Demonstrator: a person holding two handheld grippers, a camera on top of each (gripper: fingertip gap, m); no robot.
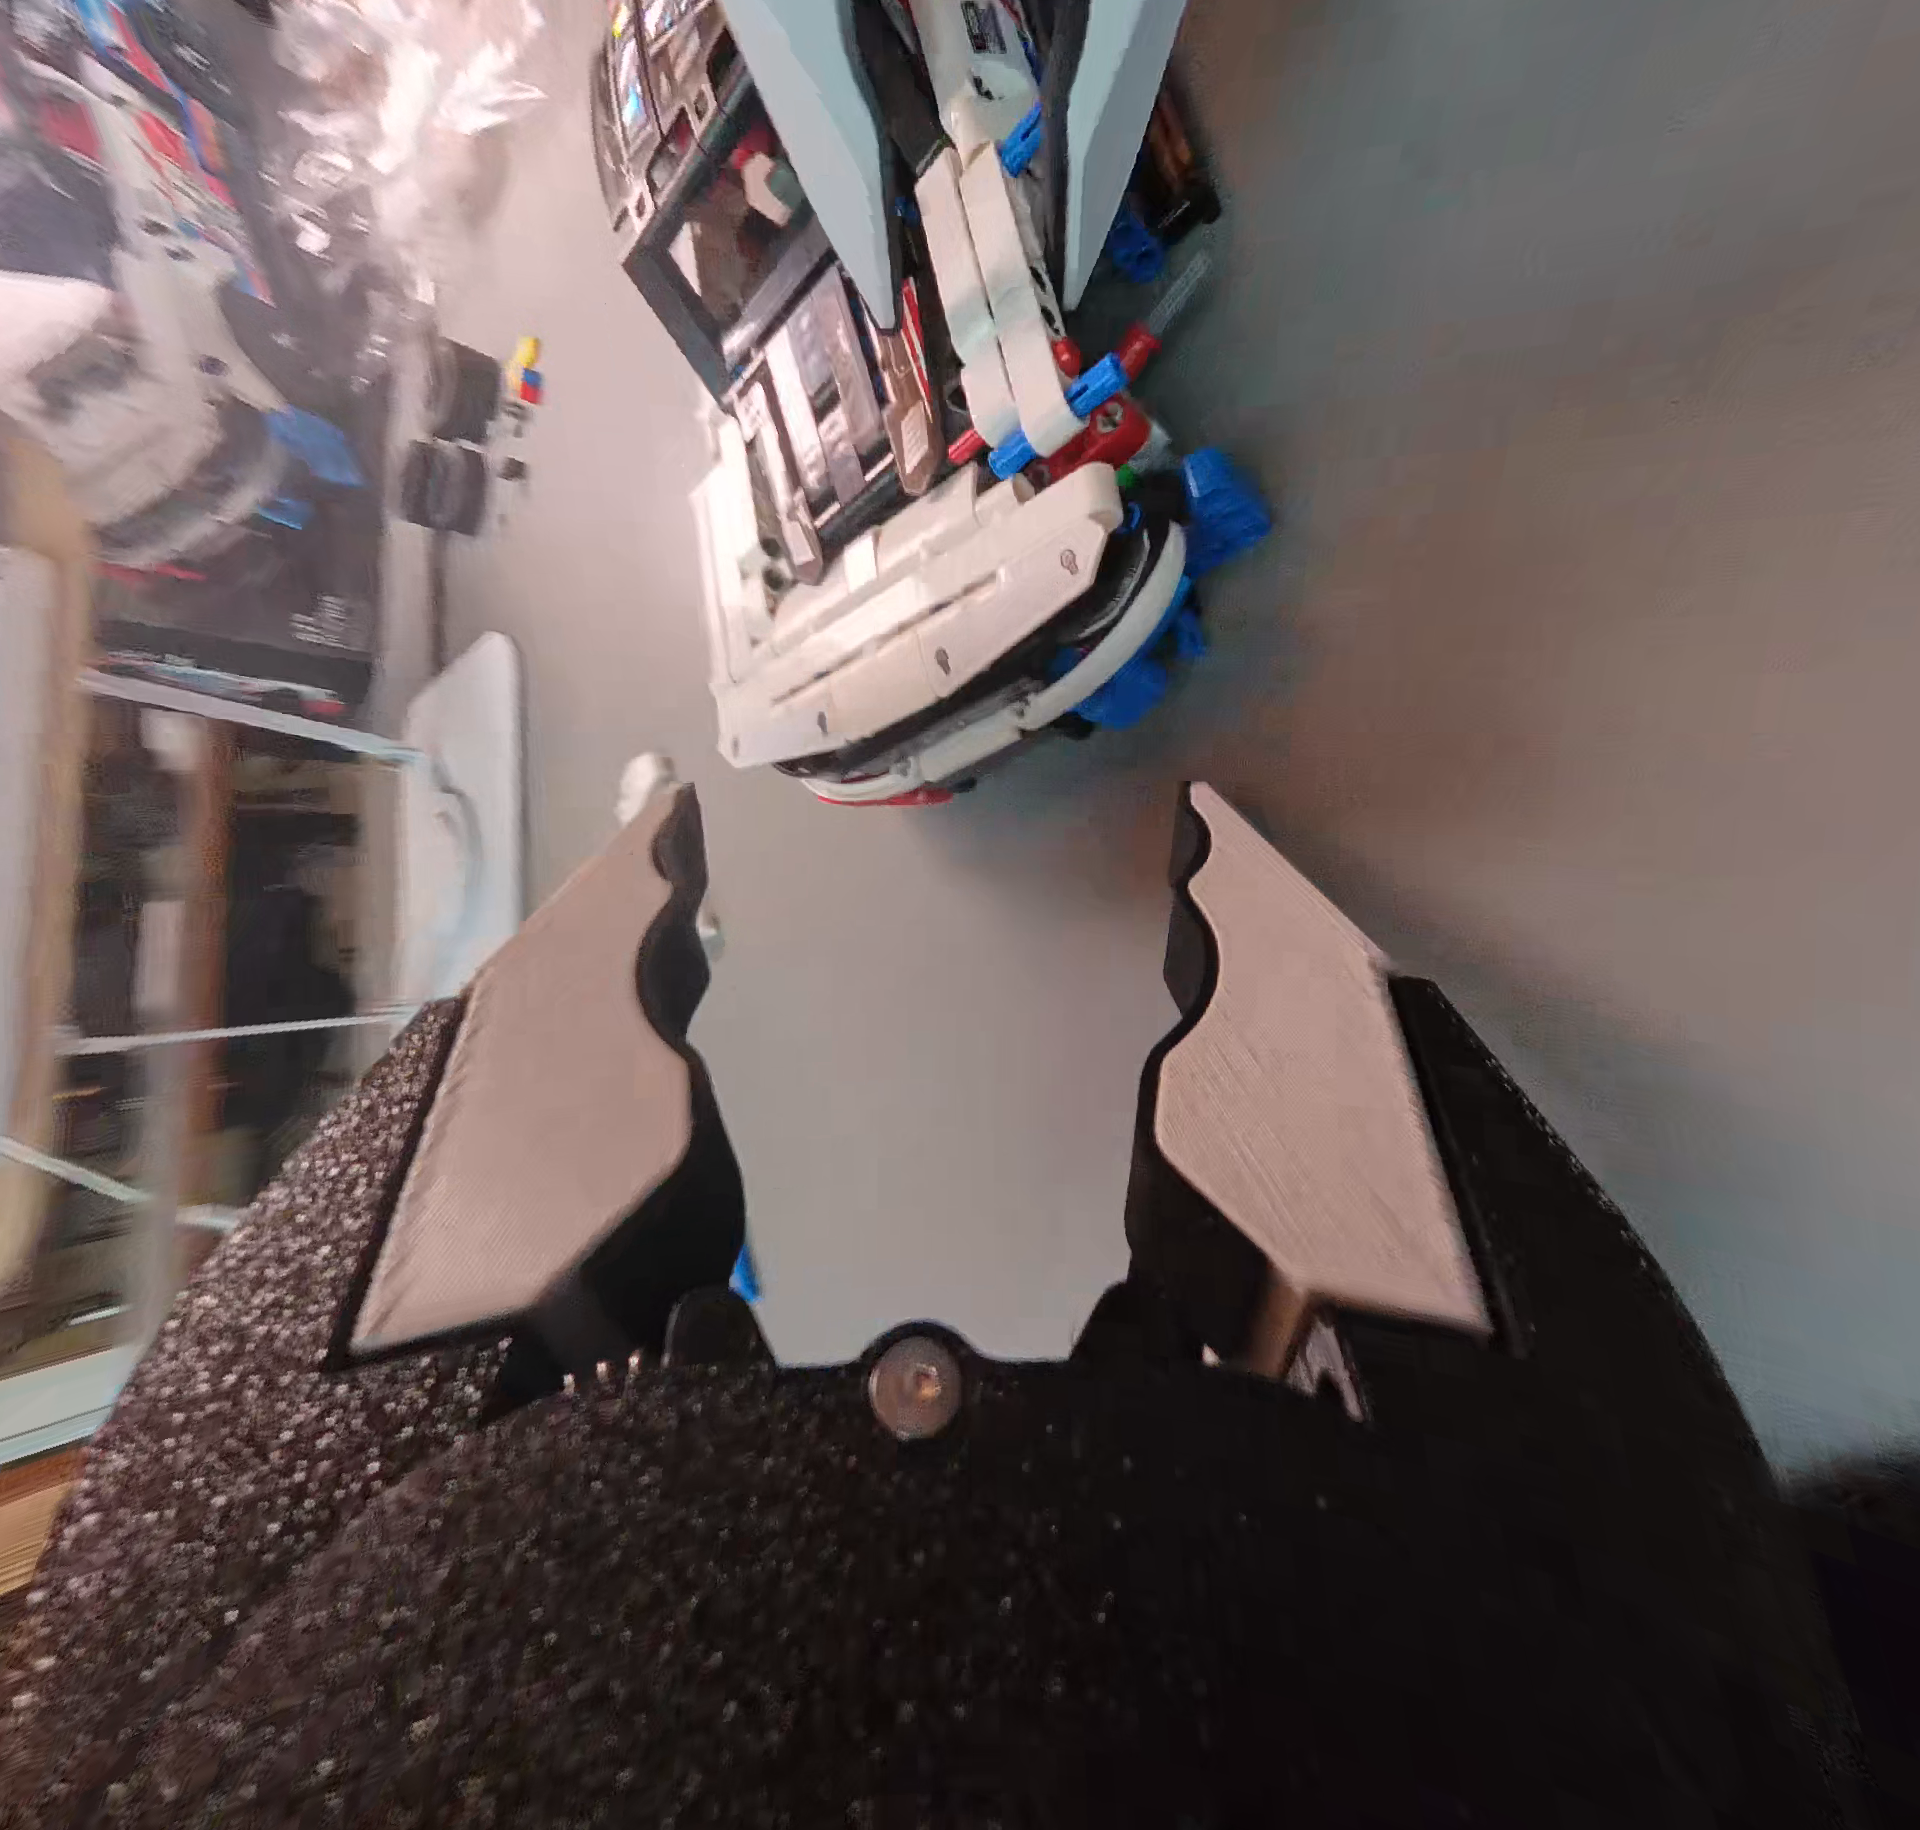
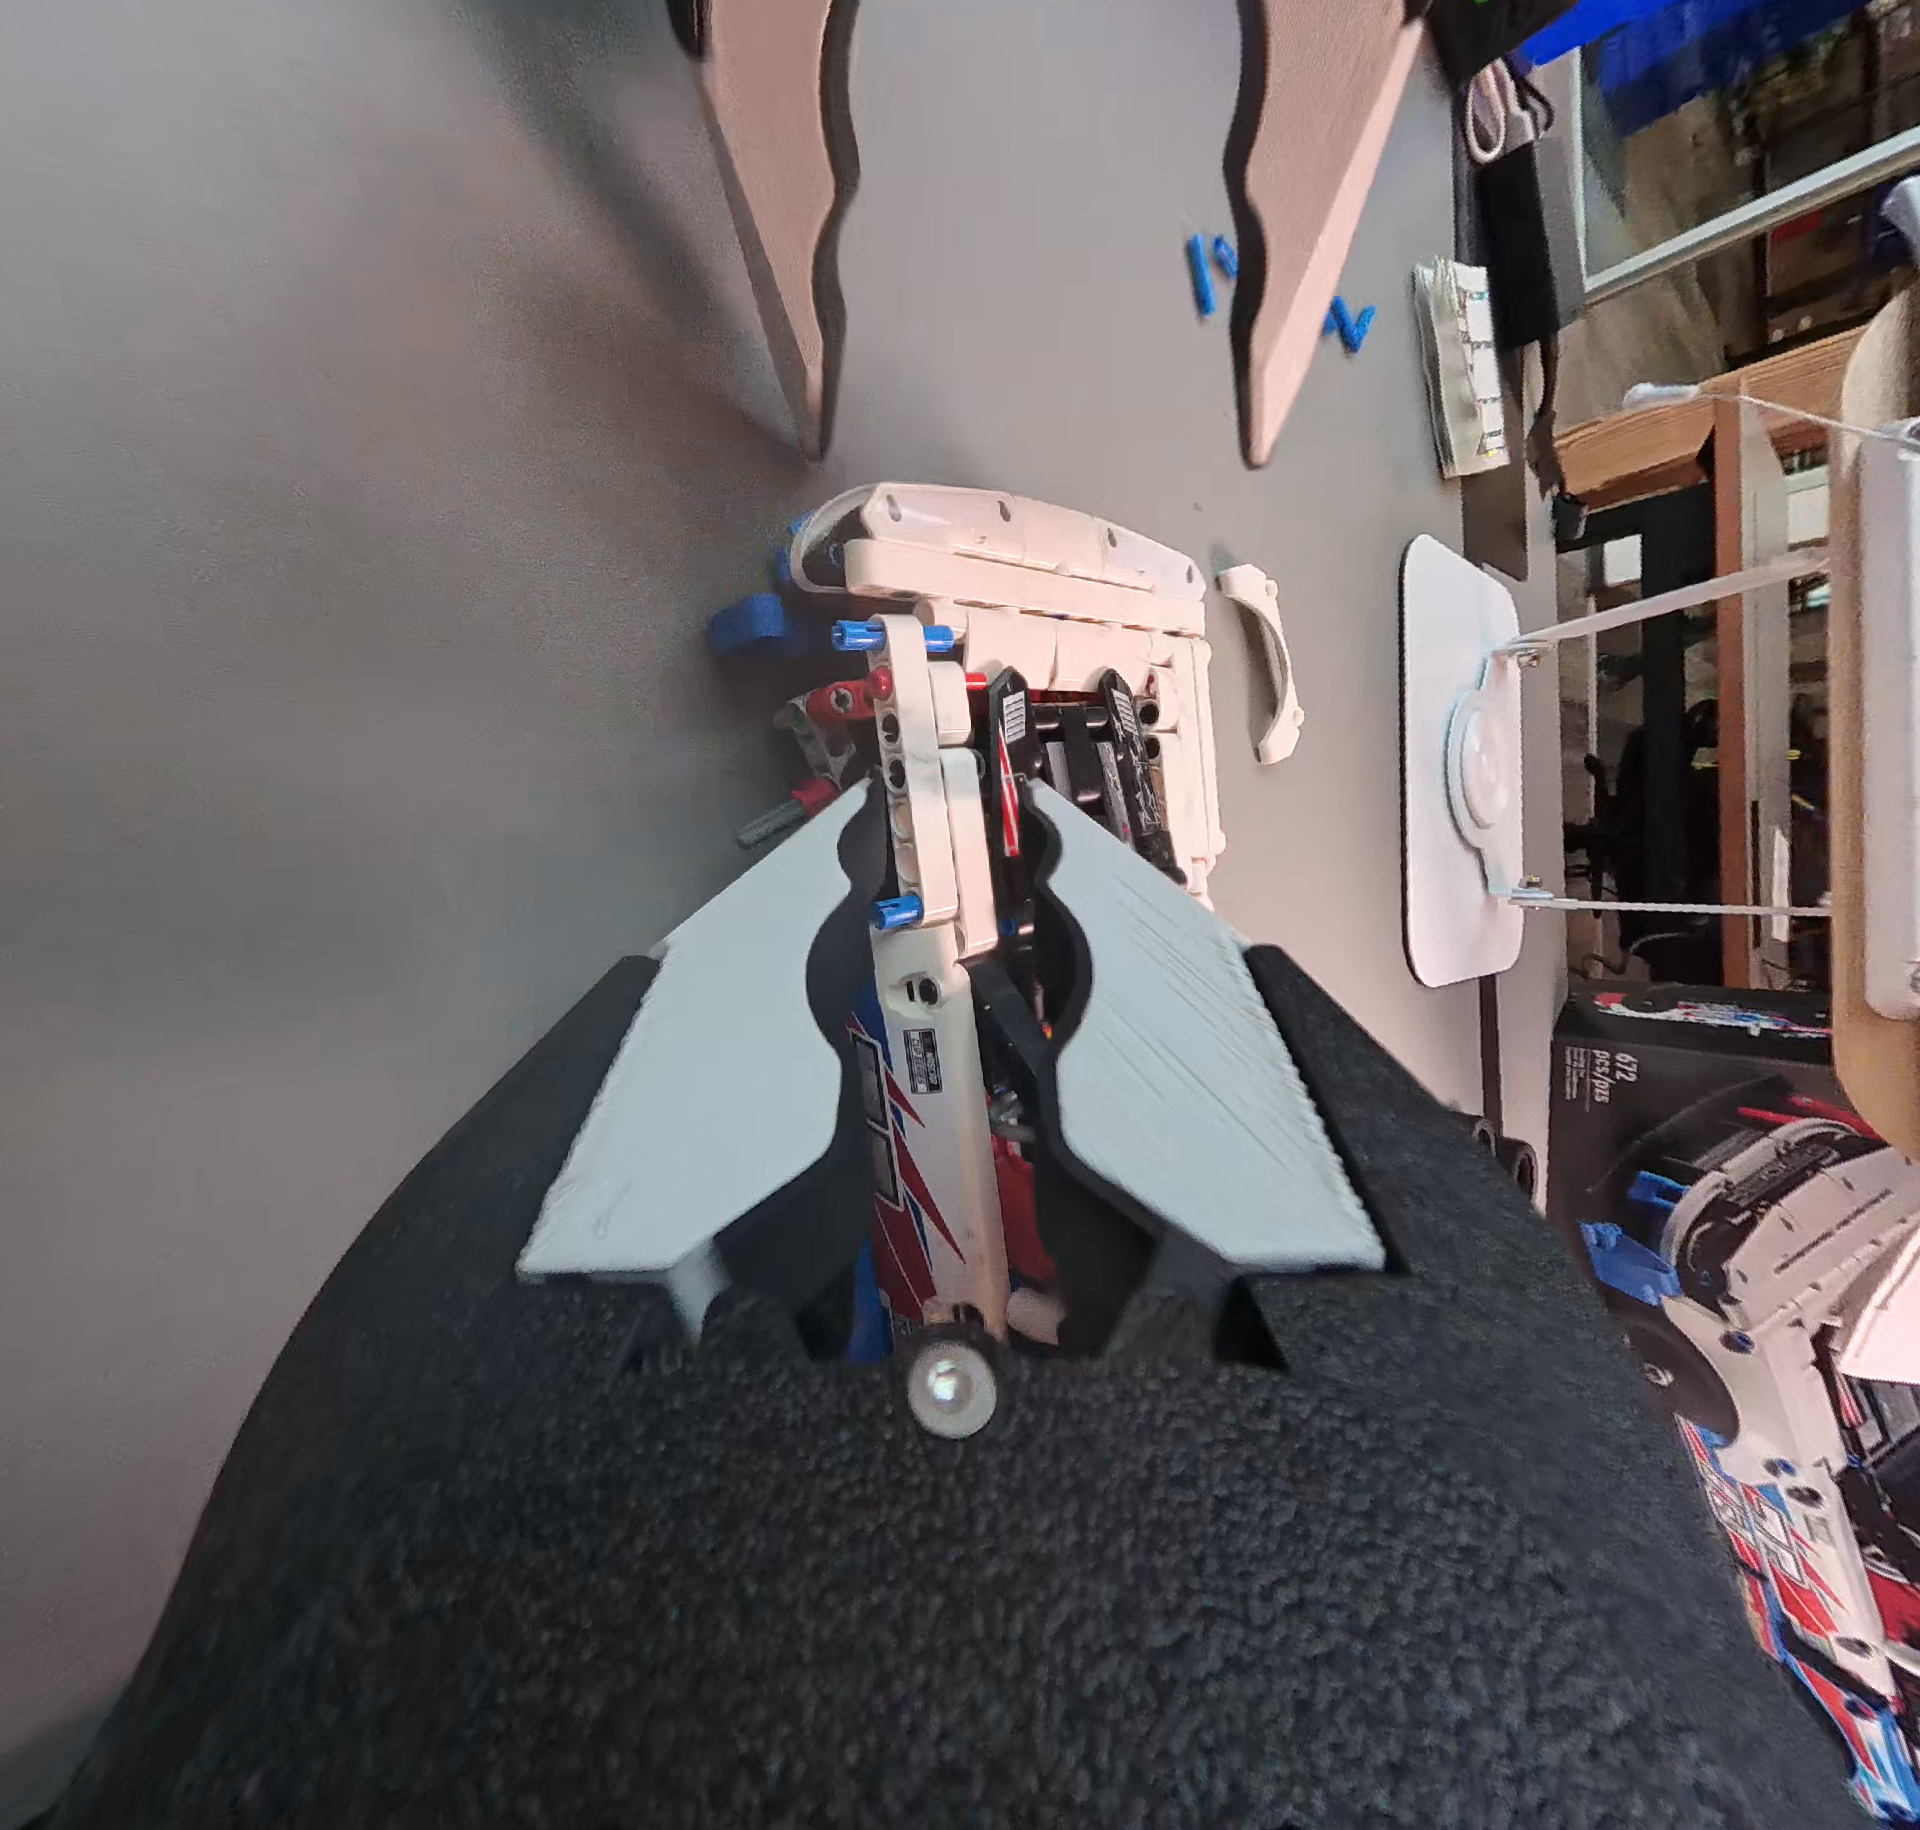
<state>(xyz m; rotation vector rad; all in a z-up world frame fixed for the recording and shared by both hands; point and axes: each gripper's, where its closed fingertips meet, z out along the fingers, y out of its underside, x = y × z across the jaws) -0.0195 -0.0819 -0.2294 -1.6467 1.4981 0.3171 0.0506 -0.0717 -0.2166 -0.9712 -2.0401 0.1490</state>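
While my right gripper (image 2: 948, 804) is closed most of the way, its two fingers clamp the white side beams of a toy-brick car (image 2: 1029, 585), which lies on its side and runs out past my fingertips to its white bumper end. My left gripper (image 1: 940, 804) is wide open and empty; it faces the right one from the far end of the car, fingertips just short of the bumper and touching nothing. Blue, red and black pins and connectors stick out of the car body on the side nearest the table. Just beside the bumper, off to the right of my right gripper, lies a loose white curved piece (image 2: 1262, 658), and beyond the car a few small blue pieces (image 2: 1205, 274) lie around my left fingers. Everything rests on a plain grey table (image 2: 312, 533). Farther right sit a white pad (image 2: 1455, 772) and a dark box (image 2: 1714, 1105) printed with a picture of such a car. From the left gripper's side I also see black tyres (image 1: 447, 450), some small coloured bricks (image 1: 527, 367) and blurred clear bags (image 1: 416, 66). Past the table edge the room shows wooden shelving, too blurred to read further.
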